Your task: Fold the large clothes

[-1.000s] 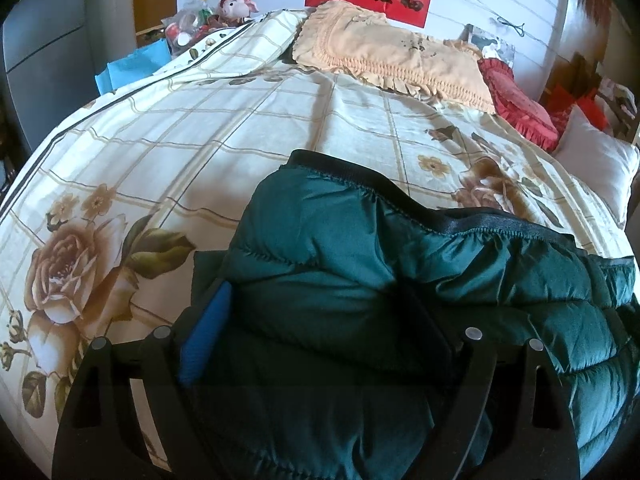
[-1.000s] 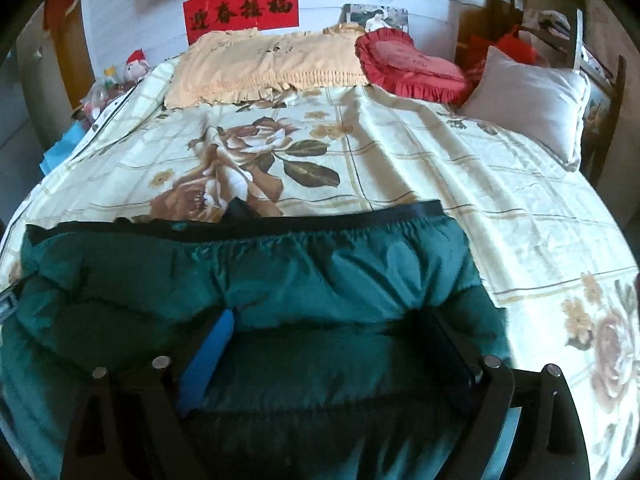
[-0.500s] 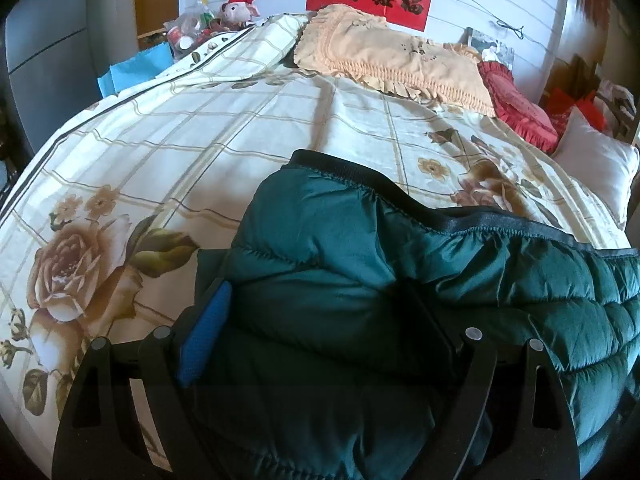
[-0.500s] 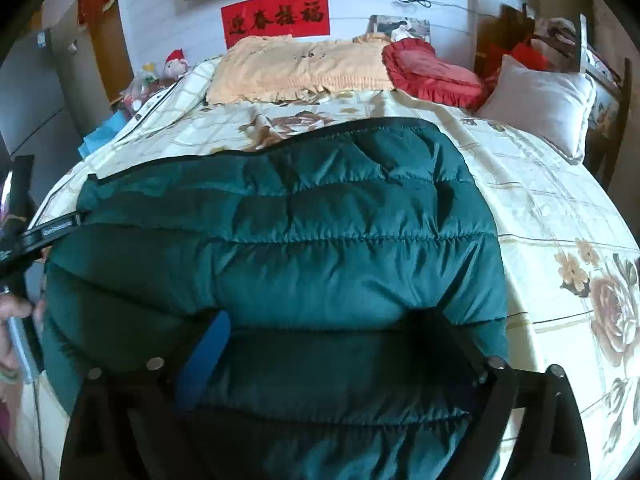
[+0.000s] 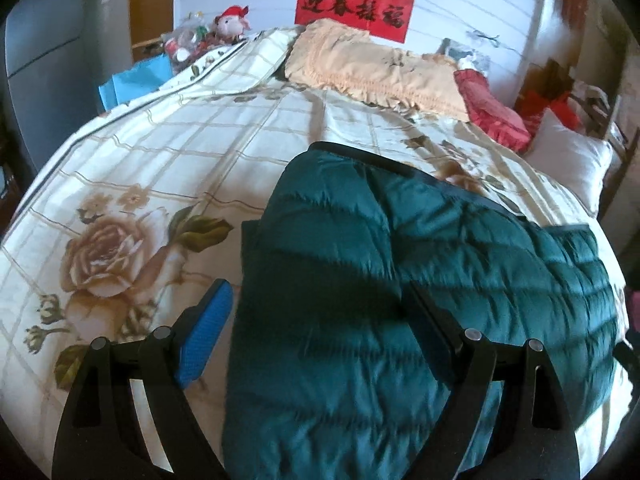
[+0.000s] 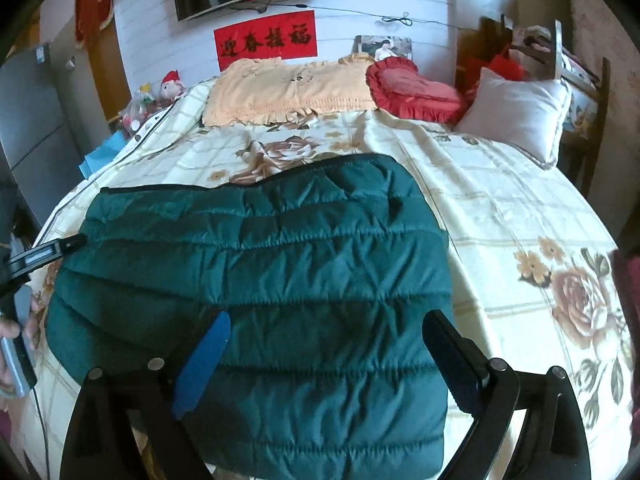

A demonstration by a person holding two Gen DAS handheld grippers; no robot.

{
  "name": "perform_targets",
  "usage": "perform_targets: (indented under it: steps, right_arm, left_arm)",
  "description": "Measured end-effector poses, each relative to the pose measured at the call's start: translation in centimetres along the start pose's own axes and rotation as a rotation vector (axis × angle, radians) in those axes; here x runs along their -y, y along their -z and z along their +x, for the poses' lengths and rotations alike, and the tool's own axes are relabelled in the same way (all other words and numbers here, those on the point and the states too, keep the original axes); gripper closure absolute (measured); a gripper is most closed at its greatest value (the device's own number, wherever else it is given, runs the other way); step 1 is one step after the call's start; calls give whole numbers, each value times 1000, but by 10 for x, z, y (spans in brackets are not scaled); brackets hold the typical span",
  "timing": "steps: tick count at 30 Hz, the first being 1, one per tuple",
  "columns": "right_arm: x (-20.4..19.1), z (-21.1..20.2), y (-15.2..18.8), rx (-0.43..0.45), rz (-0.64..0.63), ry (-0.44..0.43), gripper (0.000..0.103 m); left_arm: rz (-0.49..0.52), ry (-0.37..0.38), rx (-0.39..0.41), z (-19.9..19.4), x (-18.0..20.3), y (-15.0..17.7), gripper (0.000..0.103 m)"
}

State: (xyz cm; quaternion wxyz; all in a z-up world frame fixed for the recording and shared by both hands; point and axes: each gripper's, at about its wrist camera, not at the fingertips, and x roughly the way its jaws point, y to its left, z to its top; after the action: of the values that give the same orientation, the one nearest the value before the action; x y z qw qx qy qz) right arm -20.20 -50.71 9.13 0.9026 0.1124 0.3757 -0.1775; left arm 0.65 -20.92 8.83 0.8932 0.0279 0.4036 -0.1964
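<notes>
the green puffer jacket (image 6: 256, 280) lies folded flat on the bed (image 6: 500, 208), straight ahead of both my claws and partly under them. its long axis runs side to side across the bed, with the black-trimmed edge on the far side toward the pillows (image 6: 288, 92). my right claw (image 6: 324, 344) sits over the near middle of the jacket, fingers spread wide and gripping nothing. my left claw (image 5: 316, 320) is at the jacket's left end, also spread wide and empty: its blue pad (image 5: 204, 336) is over bare bedspread, the other finger over the quilting. so the left claw is nearer the short end and the right nearer the long near edge; i judge the next fold would bring one end across. the bedspread is cream with big roses, soft and yielding. a red banner (image 6: 266, 44) hangs on the white wall behind.
</notes>
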Motion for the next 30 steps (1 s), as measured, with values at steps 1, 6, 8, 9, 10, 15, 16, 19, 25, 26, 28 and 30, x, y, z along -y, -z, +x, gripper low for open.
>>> perform_targets:
  steps: [1,6,8,9,10,15,16,19,25,26,28,30]
  right_arm:
    - [0,0,3,-3,-2,3,7]
    - [5,14,15,-61,19,47,7]
    - [8,27,20,-93,41,46,7]
    - [9,30,22,-90,53,42,7]
    - [9,30,22,-82,58,42,7]
    - [12,9,25,-62,58,28,7]
    - [13,3,27,-55,56,23,7]
    - [16,-11,32,-43,41,10,7]
    - [25,-21,39,-49,56,-24,7]
    - [26,-22,40,-46,57,-27,7]
    - [28,-22,40,-48,59,-28,7]
    - [30,-20,42,-59,64,-22,6]
  left_arm:
    - [7,6,6,-6,-1,5,16]
    - [13,15,-1,-19,-7,28,16]
    - [18,7,-25,-15,-8,36,16]
    - [18,3,-31,-14,-8,39,16]
    - [15,2,-35,-14,-8,43,16]
    - [3,15,-35,-19,-13,50,16]
    - [4,14,-34,-20,-14,51,16]
    - [-2,19,-38,-22,-17,55,16]
    - [-8,24,-40,-25,-18,58,16]
    - [-5,24,-38,-25,-18,58,16]
    - [-1,23,-39,-26,-18,59,16]
    - [-1,25,-42,-26,-18,60,16]
